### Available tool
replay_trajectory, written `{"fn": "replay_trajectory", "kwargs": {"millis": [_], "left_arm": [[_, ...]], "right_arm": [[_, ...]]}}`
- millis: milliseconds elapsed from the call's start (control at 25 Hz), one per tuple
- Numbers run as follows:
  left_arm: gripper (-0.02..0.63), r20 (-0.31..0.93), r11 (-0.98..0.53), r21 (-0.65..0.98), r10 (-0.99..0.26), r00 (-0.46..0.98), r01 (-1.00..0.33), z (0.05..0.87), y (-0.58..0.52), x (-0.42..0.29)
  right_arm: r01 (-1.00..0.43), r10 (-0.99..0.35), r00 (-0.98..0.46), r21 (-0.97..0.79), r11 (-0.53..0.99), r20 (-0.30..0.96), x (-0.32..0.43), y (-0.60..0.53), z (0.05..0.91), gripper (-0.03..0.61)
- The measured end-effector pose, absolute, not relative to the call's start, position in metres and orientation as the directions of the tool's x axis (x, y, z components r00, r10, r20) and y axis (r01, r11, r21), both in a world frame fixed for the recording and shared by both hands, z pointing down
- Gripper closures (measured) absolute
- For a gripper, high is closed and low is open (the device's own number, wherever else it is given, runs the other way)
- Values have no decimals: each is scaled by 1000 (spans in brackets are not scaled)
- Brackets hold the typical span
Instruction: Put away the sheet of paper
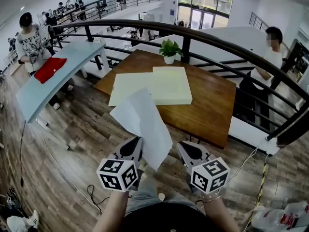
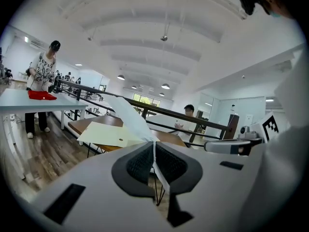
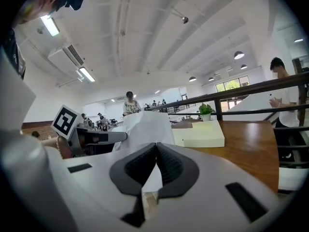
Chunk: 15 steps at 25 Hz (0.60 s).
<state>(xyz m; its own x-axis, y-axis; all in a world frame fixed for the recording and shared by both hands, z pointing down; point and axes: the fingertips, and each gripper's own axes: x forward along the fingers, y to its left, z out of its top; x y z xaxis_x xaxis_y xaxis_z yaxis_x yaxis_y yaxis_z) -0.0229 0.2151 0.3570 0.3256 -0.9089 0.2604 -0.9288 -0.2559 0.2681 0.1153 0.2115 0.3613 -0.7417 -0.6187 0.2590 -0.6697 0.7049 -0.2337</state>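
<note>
Closest to us were the two cubes, one on each tool (image 1: 118, 174) (image 1: 209, 174). The only print we could make out was their black-and-white square markers, just blocky patterns rather than letters. The left gripper (image 1: 134, 146) had its dark ribbed pads closed tight on a lower edge of the sheet of paper (image 1: 145, 124), and you could see the thin white edge running straight down the seam. The right gripper (image 1: 186, 149) had its jaws pressed together too, and the other lower edge of the sheet looked caught in them. So the paper was up in the air between the two tools, plain white, a bit curled and tilted, and not resting on anything. Under it was a wood-plank floor (image 1: 72, 139). Just past it stood a brown wooden table (image 1: 207, 105) with a thick pale yellow slab (image 1: 169, 83) lying on it and a thinner cream sheet (image 1: 126, 87) tucked up against its left side. A small potted plant (image 1: 170, 50) in a white pot sat at the far edge. Behind that curved a black metal railing (image 1: 217, 42). Off to the left was a light blue table (image 1: 63, 57) with a red cloth (image 1: 49, 69) on it and a person (image 1: 30, 40) standing beside it, and another person (image 1: 268, 57) stood beyond the railing on the right.
</note>
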Motion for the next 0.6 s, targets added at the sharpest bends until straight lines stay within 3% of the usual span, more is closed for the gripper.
{"fn": "replay_trajectory", "kwargs": {"millis": [600], "left_arm": [[586,271,-261,277,-902,336,-925,362,123,-53]], "right_arm": [[-664,-610,-747,-262,700,264,86,123,373,552]]}}
